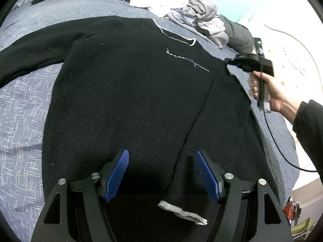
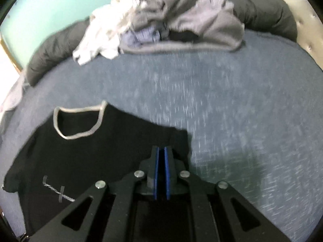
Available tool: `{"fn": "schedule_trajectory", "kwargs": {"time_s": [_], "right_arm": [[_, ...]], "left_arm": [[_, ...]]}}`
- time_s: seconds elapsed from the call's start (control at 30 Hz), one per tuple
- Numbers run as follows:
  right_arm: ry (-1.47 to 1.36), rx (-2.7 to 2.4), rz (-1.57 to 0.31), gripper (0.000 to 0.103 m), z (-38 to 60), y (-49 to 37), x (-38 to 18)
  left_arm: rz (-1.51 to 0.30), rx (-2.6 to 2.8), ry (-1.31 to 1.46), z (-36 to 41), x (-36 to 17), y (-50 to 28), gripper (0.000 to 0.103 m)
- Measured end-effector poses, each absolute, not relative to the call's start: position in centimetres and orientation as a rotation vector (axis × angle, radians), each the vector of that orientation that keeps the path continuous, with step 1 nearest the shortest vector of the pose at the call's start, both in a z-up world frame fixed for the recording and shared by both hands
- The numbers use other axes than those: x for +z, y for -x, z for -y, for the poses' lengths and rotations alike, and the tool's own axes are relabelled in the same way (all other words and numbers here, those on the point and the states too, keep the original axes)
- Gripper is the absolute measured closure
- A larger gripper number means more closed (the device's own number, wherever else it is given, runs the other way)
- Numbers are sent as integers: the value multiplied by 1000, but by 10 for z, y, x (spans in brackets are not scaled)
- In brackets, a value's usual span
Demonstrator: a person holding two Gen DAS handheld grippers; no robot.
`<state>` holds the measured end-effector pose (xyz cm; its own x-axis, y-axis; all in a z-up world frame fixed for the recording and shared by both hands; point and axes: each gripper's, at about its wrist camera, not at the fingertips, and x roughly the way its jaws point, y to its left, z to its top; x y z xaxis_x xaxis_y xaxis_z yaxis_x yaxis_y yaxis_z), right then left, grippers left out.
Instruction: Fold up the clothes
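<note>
Presently, sweater [image 1: 131,92]: black, flat on the bed [image 1: 22,104], mid-frame.
Left tool [image 1: 161,173]: jaws wide, hovering above the folded sleeve's cuff [image 1: 182,212], lower centre.
Right tool [image 2: 161,151]: pads pressed together at the sweater's shoulder edge.

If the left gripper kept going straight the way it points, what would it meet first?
Most likely the black sweater. The left gripper is open and aimed down at its body, with the folded-in sleeve just right of that line. Depth is unclear, but nothing else shows between.
</note>
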<state>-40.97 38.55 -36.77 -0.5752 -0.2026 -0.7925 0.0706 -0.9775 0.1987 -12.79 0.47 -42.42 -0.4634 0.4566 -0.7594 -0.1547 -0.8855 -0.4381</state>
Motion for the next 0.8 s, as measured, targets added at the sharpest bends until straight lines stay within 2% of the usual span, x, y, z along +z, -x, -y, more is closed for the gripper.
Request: {"fn": "schedule_trajectory", "kwargs": {"time_s": [0.1, 0.2, 0.43, 0.5, 0.53, 0.57, 0.67, 0.7, 0.73, 0.8], "right_arm": [[-1384, -2678, 263, 97, -407, 398, -368], [-1472, -2658, 310, 90, -423, 390, -380], [-1438, -2612, 440, 90, -430, 383, -388], [-1409, -2601, 480, 81, -430, 384, -387], [-1401, -2599, 492, 71, -427, 387, -385], [-1402, -2597, 491, 70, -424, 390, -385], [-1425, -2597, 403, 72, -409, 400, -386], [-1442, -2610, 370, 76, -405, 403, -387], [-1453, -2606, 367, 87, -402, 407, -389], [-1438, -2626, 359, 89, -399, 412, -388]], "left_arm": [[443, 2376, 1367, -4, -424, 128, 30], [439, 2378, 1368, -6, -424, 127, 30], [432, 2377, 1369, -7, -425, 129, 29], [437, 2375, 1370, -7, -425, 129, 29], [439, 2374, 1370, -6, -425, 129, 28], [438, 2374, 1369, -7, -425, 130, 28], [434, 2373, 1369, -8, -425, 130, 28], [433, 2372, 1369, -8, -425, 130, 28], [433, 2370, 1368, -8, -425, 130, 27], [436, 2367, 1368, -7, -425, 129, 27]]}}
